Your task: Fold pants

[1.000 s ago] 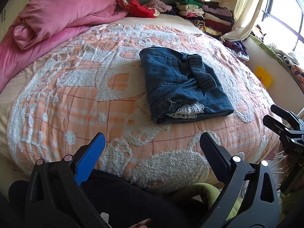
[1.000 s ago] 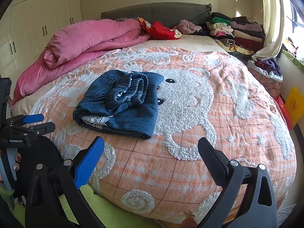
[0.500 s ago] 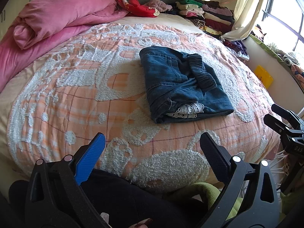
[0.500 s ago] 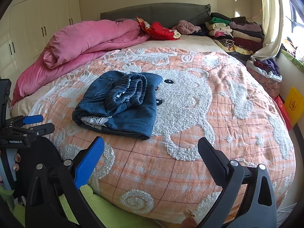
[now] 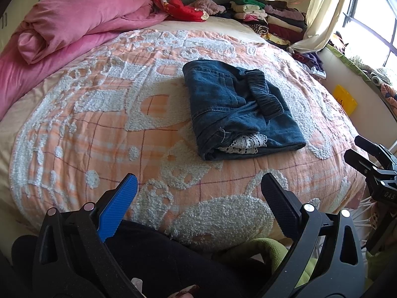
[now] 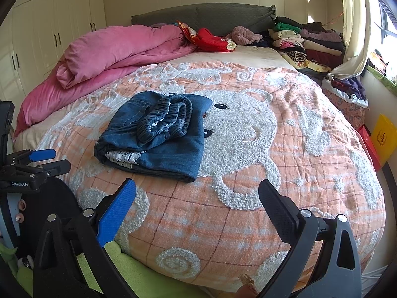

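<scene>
Folded blue denim pants (image 5: pixel 238 109) lie in a compact bundle on the orange bedspread (image 5: pixel 99 129), elastic waistband on top and white lace trim showing at the near end. In the right wrist view the same pants (image 6: pixel 158 134) sit left of centre. My left gripper (image 5: pixel 198 188) is open and empty, held back at the bed's near edge, well short of the pants. My right gripper (image 6: pixel 197 193) is also open and empty, near the bed's edge. Each gripper shows at the side of the other's view: the right gripper (image 5: pixel 364 156) and the left gripper (image 6: pixel 53 160).
A rolled pink duvet (image 6: pixel 116 52) lies at the far left of the bed. Stacked clothes (image 6: pixel 307 42) pile up at the far right by the curtain. Red fabric (image 6: pixel 211 39) sits by the headboard. A yellow box (image 6: pixel 383 136) stands beside the bed. Wardrobe doors (image 6: pixel 49 29) line the left wall.
Almost nothing moved. Both grippers stay open and back from the bed; the right wrist view has shifted very slightly.
</scene>
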A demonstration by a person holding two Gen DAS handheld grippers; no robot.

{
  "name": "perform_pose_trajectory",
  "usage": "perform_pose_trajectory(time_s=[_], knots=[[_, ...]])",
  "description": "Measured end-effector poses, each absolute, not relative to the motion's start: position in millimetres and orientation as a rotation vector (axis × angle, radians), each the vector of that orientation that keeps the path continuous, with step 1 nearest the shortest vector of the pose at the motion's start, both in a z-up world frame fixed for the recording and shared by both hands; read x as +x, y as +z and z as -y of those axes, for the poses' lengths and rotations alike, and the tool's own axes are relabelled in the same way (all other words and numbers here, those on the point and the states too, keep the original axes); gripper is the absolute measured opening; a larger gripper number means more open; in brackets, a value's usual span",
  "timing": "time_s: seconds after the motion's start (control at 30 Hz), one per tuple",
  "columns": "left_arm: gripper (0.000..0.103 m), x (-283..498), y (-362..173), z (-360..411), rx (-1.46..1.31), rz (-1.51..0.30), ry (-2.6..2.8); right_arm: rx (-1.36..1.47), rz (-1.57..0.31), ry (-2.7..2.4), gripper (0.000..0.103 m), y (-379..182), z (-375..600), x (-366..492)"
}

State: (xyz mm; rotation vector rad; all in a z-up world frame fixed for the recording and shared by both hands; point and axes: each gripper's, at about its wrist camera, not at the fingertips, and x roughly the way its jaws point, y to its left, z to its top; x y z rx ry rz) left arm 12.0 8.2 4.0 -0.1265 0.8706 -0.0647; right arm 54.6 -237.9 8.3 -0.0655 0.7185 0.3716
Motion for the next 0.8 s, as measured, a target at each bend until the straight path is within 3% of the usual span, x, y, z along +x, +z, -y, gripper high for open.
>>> perform_pose_trajectory(time_s=[0.8], knots=[[0.093,17.4,3.7,-25.9,-0.112,-0.885,0.005,-0.069,-0.724,0.342,0.098,5.3,243.3,63.4]])
